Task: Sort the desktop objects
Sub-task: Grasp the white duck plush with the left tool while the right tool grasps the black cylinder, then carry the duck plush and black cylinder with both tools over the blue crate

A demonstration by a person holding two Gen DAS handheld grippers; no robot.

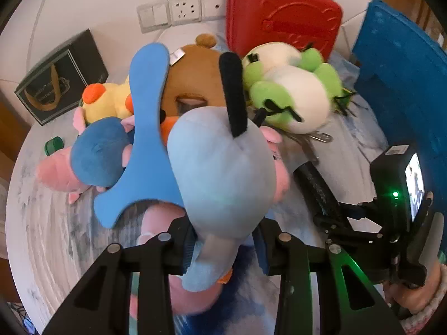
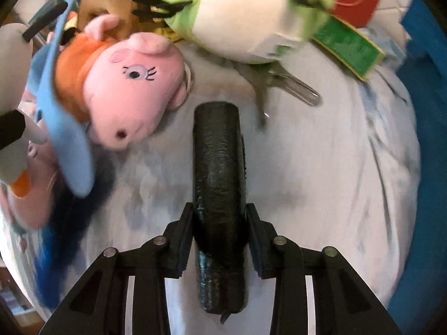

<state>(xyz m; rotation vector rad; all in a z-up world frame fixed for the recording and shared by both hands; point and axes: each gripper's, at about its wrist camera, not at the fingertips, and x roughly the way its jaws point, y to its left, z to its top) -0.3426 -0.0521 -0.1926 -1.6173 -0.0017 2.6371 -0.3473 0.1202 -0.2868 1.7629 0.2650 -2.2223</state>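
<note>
My left gripper [image 1: 223, 254] is shut on a pale blue plush toy [image 1: 220, 173] with a black ear and a long blue flap, held above the table. It also shows at the left of the right wrist view [image 2: 14, 145]. My right gripper [image 2: 219, 240] is shut on a black cylinder [image 2: 219, 173], lying along the fingers just above the cloth; the cylinder also shows in the left wrist view [image 1: 317, 187]. Behind lie a pink pig plush [image 2: 131, 95], a green and white frog plush [image 1: 290, 95], a brown bear plush [image 1: 195, 78] and a yellow duck plush [image 1: 109, 100].
A red case [image 1: 282, 14] stands against the wall at the back. A blue bin [image 1: 405, 64] stands at the right. Keys [image 2: 293, 86] lie by the frog plush. A dark box [image 1: 61, 78] and a small green cap [image 1: 54, 145] sit at the left. The round table [image 1: 42, 223] has a pale cloth.
</note>
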